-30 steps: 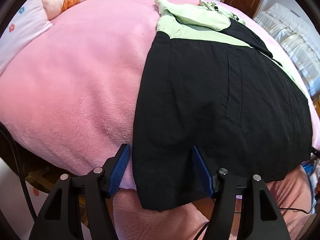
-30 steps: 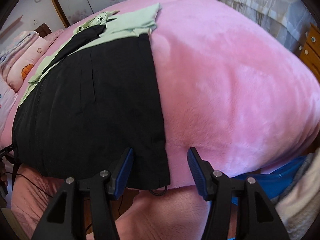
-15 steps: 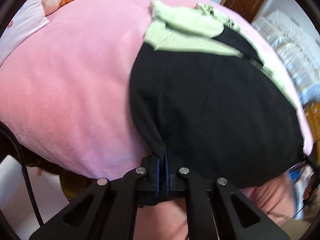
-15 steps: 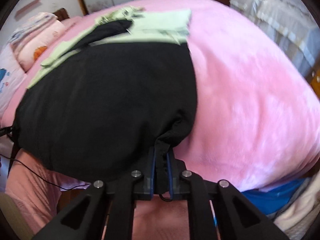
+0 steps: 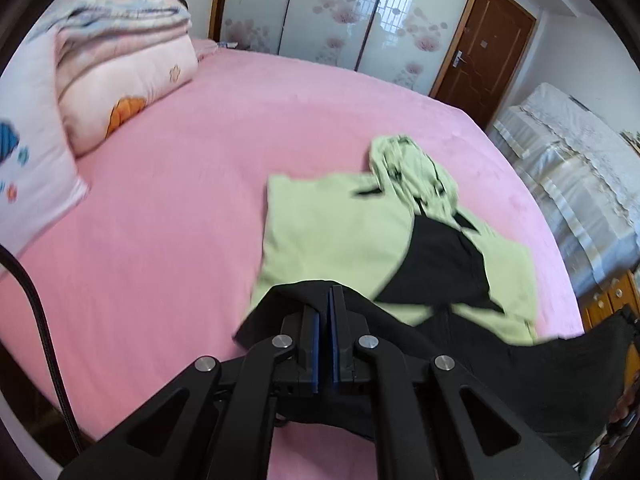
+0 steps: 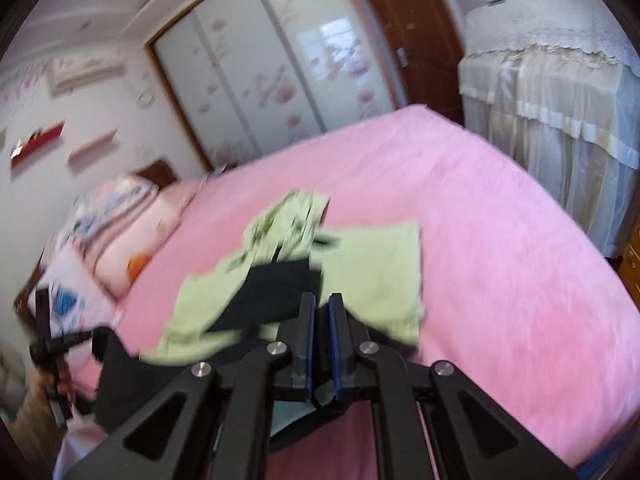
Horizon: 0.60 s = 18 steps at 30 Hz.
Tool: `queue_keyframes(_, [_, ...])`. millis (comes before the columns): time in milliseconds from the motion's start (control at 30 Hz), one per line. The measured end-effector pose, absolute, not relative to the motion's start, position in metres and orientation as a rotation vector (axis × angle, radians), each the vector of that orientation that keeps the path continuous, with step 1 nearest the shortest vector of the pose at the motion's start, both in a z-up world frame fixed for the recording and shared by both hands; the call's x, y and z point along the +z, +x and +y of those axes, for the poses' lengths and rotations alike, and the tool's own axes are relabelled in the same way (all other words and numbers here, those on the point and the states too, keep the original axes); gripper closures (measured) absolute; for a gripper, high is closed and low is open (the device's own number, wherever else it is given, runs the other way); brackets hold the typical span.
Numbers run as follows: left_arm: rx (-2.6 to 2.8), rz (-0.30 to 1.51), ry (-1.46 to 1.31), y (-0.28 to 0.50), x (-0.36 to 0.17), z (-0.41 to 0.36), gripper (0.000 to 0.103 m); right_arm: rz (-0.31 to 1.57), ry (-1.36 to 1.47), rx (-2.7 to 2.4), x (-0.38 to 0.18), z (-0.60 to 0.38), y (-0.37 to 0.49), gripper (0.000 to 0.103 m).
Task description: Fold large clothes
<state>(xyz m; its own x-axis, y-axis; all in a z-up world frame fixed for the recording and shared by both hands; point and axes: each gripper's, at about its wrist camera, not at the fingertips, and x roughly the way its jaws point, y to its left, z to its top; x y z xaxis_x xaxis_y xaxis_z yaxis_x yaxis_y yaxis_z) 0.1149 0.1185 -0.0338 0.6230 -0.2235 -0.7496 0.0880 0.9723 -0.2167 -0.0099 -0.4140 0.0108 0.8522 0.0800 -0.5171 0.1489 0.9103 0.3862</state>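
A black and light-green jacket [image 5: 340, 232] lies on the pink bed [image 5: 168, 208]. Its green top and hood rest flat on the bed; its black hem is lifted off the bed. My left gripper [image 5: 329, 304] is shut on the left corner of the black hem and holds it up over the jacket's middle. My right gripper [image 6: 319, 312] is shut on the right corner of the hem, also raised; the jacket [image 6: 376, 272] shows beyond it. The black cloth hangs between the two grippers.
Folded quilts and pillows [image 5: 120, 76] are stacked at the bed's left end. Sliding wardrobe doors [image 5: 340, 16] and a brown door [image 5: 484, 48] stand behind the bed. A covered piece of furniture [image 6: 560, 92] stands to the right.
Both grippers went from open around the hem to shut on it. They have lifted the hem and carried it up toward the jacket's green top.
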Motion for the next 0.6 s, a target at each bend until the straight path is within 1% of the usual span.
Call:
queue_keyframes(33, [-0.170,0.883,-0.158,0.135,-0.032,0.114,0.101,0.550,0.448,-0.059,0.012,-0.422,0.008,0.099])
queue_keyframes(133, [-0.131,0.920,-0.149,0.185,-0.041,0.108,0.100,0.566,0.489,-0.128,0.004,-0.441,0.051,0.100])
queue_keyframes(200, [-0.109,0.963,-0.164,0.220,-0.059,0.103,0.095,0.596,0.505,-0.197,-0.013,-0.452,0.089,0.100])
queue_keyframes(267, [-0.096,1.020,-0.188,0.252,-0.086,0.097,0.093,0.635,0.510,-0.261,-0.035,-0.461,0.119,0.100])
queue_keyframes(367, [-0.037,1.095,-0.157,0.283,-0.126,0.091,0.079,0.708,0.543,-0.296,-0.066,-0.473,0.145,0.099])
queue_keyframes(467, [-0.021,1.101,-0.109,0.291,-0.147,0.092,0.075,0.753,0.565,-0.262,-0.086,-0.481,0.153,0.098])
queue_keyframes(500, [-0.032,1.101,-0.107,0.292,-0.151,0.093,0.074,0.765,0.560,-0.252,-0.090,-0.481,0.153,0.092])
queue_keyframes(533, [-0.049,1.101,-0.106,0.293,-0.154,0.094,0.073,0.781,0.543,-0.251,-0.096,-0.481,0.153,0.076])
queue_keyframes(567, [-0.068,1.104,-0.106,0.292,-0.157,0.096,0.071,0.792,0.526,-0.255,-0.100,-0.481,0.152,0.066])
queue_keyframes(600, [-0.090,1.107,-0.104,0.293,-0.159,0.099,0.068,0.801,0.505,-0.259,-0.105,-0.481,0.150,0.050])
